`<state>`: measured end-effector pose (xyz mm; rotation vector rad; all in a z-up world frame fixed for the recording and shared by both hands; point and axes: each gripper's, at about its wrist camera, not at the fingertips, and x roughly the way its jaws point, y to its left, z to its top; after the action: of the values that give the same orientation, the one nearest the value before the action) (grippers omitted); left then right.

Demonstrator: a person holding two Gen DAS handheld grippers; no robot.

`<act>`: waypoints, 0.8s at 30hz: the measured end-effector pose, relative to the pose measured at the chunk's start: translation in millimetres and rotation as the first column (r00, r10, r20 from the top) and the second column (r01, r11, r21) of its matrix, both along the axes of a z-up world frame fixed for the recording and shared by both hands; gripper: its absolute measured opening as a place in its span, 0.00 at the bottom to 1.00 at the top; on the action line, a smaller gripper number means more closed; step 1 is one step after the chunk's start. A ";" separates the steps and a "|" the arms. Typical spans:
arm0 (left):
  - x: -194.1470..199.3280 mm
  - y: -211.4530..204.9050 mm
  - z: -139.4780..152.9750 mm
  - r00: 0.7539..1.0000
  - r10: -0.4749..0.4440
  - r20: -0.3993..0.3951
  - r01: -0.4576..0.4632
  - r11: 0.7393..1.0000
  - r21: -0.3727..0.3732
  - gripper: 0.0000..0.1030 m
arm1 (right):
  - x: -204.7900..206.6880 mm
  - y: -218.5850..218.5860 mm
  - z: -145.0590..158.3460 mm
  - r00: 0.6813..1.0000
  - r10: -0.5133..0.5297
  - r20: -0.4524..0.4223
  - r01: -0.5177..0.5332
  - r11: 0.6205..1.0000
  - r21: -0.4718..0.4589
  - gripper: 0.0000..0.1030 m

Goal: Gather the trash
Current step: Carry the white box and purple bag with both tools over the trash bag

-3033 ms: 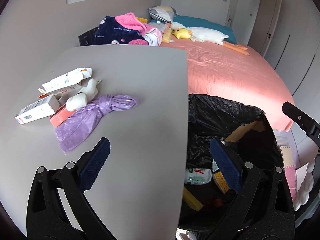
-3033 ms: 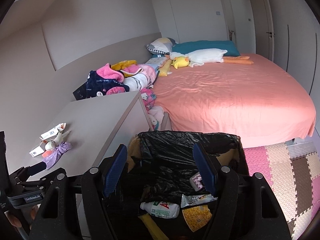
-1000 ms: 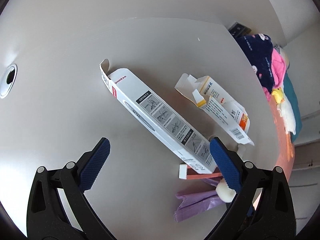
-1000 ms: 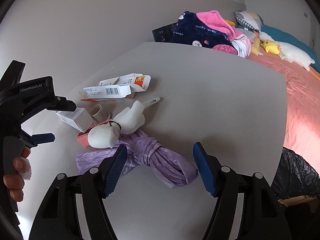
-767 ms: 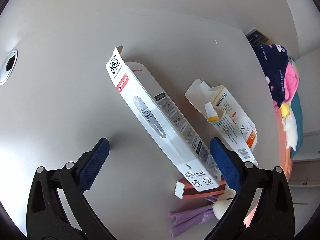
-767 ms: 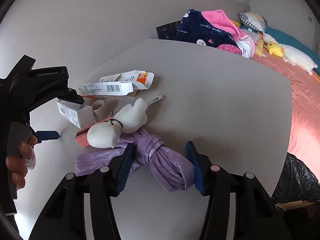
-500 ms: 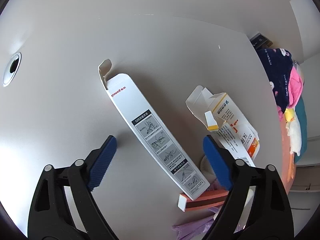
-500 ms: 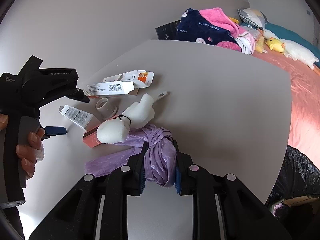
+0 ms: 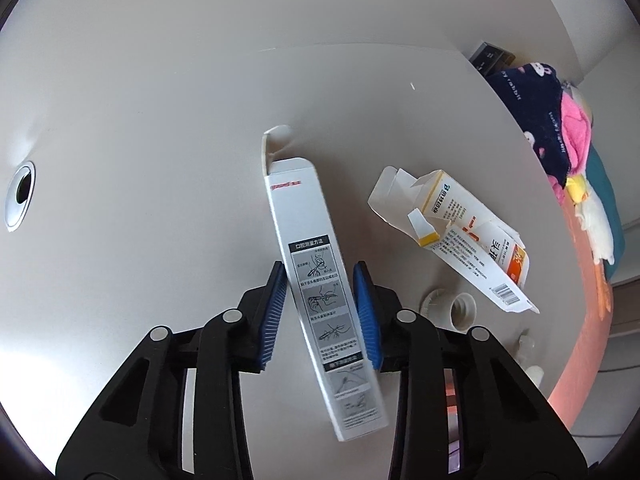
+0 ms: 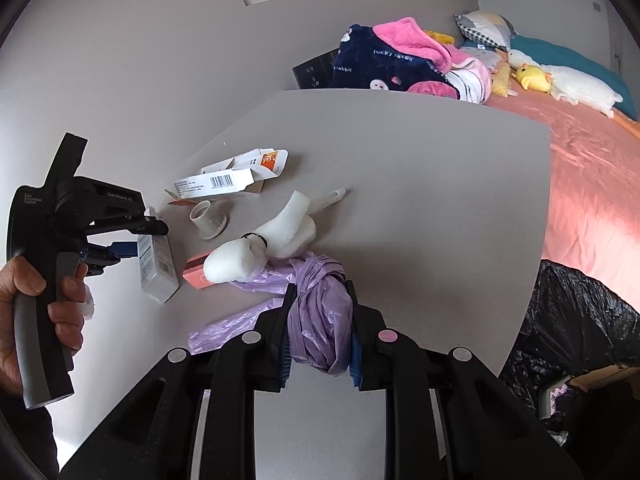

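Note:
My left gripper [image 9: 320,312] is shut on a long white box [image 9: 304,216], held by its middle just above the grey table [image 9: 160,120]. The right wrist view shows that left gripper [image 10: 132,240] at the left in a person's hand, with the box [image 10: 158,268] hanging on end. My right gripper [image 10: 319,320] is shut on the knotted end of a purple plastic bag [image 10: 312,276] that lies on the table. Loose beside it are white foam pieces [image 10: 272,244], a pink box [image 10: 196,272], a white cap [image 10: 208,220] and an opened orange-and-white carton [image 10: 240,176].
A bin lined with a black bag [image 10: 580,320] stands off the table's right edge, before the pink bed [image 10: 592,180]. Clothes [image 10: 392,60] are piled behind the table's far edge. A cable hole [image 9: 20,196] sits in the tabletop at the left.
Both grippers went from wide open to shut: the left closed on the white box, which turned nearly upright in the view, and the right closed on the purple bag.

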<state>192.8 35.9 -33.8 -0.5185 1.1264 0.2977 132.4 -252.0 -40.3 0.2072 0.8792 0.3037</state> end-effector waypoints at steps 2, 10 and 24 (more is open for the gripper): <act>-9.7 1.4 2.8 0.999 -0.025 0.025 0.026 1.000 -0.011 0.29 | -3.6 -2.7 3.3 1.000 -0.010 0.013 0.010 1.000 -0.005 0.21; -50.0 -12.9 34.7 0.981 -0.136 0.140 0.132 0.991 0.034 0.28 | -29.4 -13.9 24.7 0.997 -0.025 0.077 0.025 1.000 0.005 0.19; -91.5 -49.3 69.7 0.944 -0.230 0.234 0.227 0.973 0.042 0.28 | -81.0 -41.4 79.0 0.974 -0.076 0.212 0.080 0.997 -0.007 0.19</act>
<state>101.3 -13.4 35.9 -0.3937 0.9389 0.0390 51.3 -293.4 38.7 0.1909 0.6609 0.2407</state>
